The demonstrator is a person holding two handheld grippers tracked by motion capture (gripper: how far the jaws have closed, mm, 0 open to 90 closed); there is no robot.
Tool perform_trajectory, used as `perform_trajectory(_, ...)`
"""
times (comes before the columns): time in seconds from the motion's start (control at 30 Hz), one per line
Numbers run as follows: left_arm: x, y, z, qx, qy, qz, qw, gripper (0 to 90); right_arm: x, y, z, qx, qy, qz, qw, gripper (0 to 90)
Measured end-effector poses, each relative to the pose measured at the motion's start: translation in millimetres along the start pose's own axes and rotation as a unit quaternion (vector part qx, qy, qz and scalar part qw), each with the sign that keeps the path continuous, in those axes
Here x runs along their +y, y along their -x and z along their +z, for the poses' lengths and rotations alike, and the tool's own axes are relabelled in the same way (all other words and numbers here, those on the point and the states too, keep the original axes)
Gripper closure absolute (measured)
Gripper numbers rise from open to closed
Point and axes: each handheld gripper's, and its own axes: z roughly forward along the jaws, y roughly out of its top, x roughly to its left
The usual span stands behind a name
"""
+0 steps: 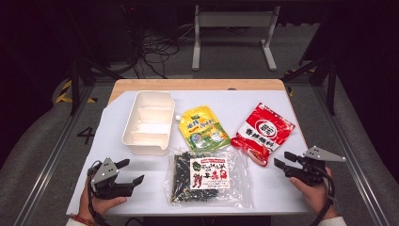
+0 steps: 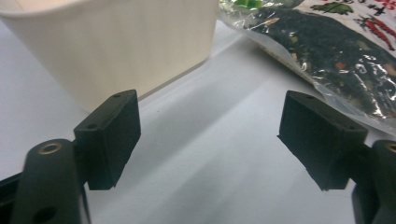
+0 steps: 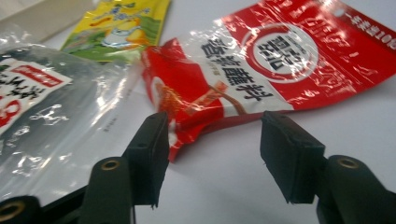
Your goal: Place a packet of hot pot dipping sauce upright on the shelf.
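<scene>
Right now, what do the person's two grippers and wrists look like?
Both the left gripper and right gripper are black with two blocky jaws, a grey three-cornered plate on top and a black cable. Brass-coloured rivets mark the jaw arms. An orange band circles the left wrist; a pale cuff shows at the right.

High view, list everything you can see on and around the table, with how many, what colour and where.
compartment tray: one, cream white, left of centre on the table
small white piece: one, white, between tray and yellow pouch
yellow pouch: one, yellow and green, centre, right of the tray
red pouch: one, red and white, right side
clear bag of dark dried mix: one, transparent with red-and-white label, near edge, centre
table: one, white sheet over wood top
white frame: one, on the floor beyond the table
cables: several, black, floor at far left
left gripper: one, black, near left corner, fingers open, empty
right gripper: one, black, near right, fingers open toward the red pouch
</scene>
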Motion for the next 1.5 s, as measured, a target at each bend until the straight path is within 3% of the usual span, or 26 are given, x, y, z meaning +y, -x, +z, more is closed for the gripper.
perform_trajectory(0.07, 0.7, 3.1, 1.9, -0.003, 0.001, 0.005, 1.0000, 18.3, 0.9, 6.5, 6.1, -0.009, -0.010, 0.017, 0.9998, 36.0)
perform_trajectory(0.17, 1.1, 8.8, 4.1, -0.011, -0.002, 0.013, 0.9998, 18.2, 1.9, 12.9, 13.7, 0.000, -0.021, 0.040, 0.9990, 32.3)
perform_trajectory(0.27, -0.1, 11.3, 3.7, -0.019, -0.001, 0.012, 0.9997, 17.9, 6.4, 19.8, 28.1, 0.033, -0.037, 0.077, 0.9958, 29.8)
perform_trajectory(0.37, -1.4, 12.3, 1.3, -0.028, 0.005, 0.004, 0.9996, 17.7, 10.0, 18.9, 46.4, 0.036, -0.067, 0.086, 0.9934, 28.4)
perform_trajectory(0.43, -1.1, 13.0, 0.9, -0.029, 0.004, 0.007, 0.9996, 17.4, 10.5, 18.4, 49.2, 0.037, -0.066, 0.088, 0.9933, 27.5)
perform_trajectory(0.53, -0.9, 15.3, 0.3, -0.032, 0.006, 0.008, 0.9994, 17.3, 14.2, 20.2, 54.5, 0.035, -0.059, 0.116, 0.9909, 26.8)
perform_trajectory(0.6, 0.3, 15.9, 1.0, -0.036, 0.008, 0.005, 0.9993, 17.3, 16.8, 19.9, 61.7, 0.040, -0.053, 0.120, 0.9906, 27.3)
perform_trajectory(0.63, 0.8, 16.2, 2.0, -0.037, 0.008, 0.004, 0.9993, 17.3, 18.2, 19.8, 63.6, 0.038, -0.054, 0.123, 0.9902, 31.3)
perform_trajectory(0.7, 1.9, 16.9, 4.0, -0.043, 0.006, 0.005, 0.9990, 17.3, 22.4, 18.9, 68.1, 0.042, -0.062, 0.118, 0.9902, 45.8)
perform_trajectory(0.77, 3.2, 17.6, 5.7, -0.046, 0.006, 0.003, 0.9989, 17.3, 25.4, 18.9, 71.7, 0.050, -0.063, 0.128, 0.9885, 61.0)
perform_trajectory(0.97, 8.6, 18.2, 13.7, -0.056, 0.001, 0.008, 0.9984, 17.3, 29.8, 18.2, 70.7, 0.061, -0.051, 0.091, 0.9927, 89.4)
perform_trajectory(1.13, 13.1, 18.4, 18.6, -0.061, -0.002, 0.011, 0.9981, 17.3, 28.9, 19.4, 68.6, 0.065, -0.049, 0.080, 0.9934, 90.0)
perform_trajectory(1.17, 14.0, 19.0, 19.5, -0.064, -0.002, 0.008, 0.9979, 17.3, 29.1, 20.2, 68.5, 0.068, -0.050, 0.081, 0.9931, 89.3)
perform_trajectory(1.2, 14.8, 19.3, 20.5, -0.067, -0.001, 0.011, 0.9977, 17.3, 29.4, 21.6, 68.3, 0.069, -0.049, 0.082, 0.9930, 82.0)
perform_trajectory(1.23, 15.3, 20.0, 21.2, -0.067, -0.003, 0.012, 0.9977, 17.3, 29.9, 22.4, 69.4, 0.043, -0.049, 0.096, 0.9933, 63.3)
perform_trajectory(1.27, 15.7, 20.6, 21.8, -0.067, -0.006, 0.017, 0.9976, 17.3, 29.9, 22.4, 69.4, 0.043, -0.049, 0.096, 0.9933, 63.3)
perform_trajectory(1.37, 15.4, 22.2, 23.7, -0.070, -0.011, 0.019, 0.9973, 17.1, 30.0, 21.1, 78.2, 0.038, -0.061, 0.116, 0.9906, 37.0)
perform_trajectory(1.5, 16.2, 21.9, 23.6, -0.073, -0.007, 0.020, 0.9971, 17.1, 32.3, 14.2, 85.6, 0.026, -0.061, 0.107, 0.9921, 29.3)
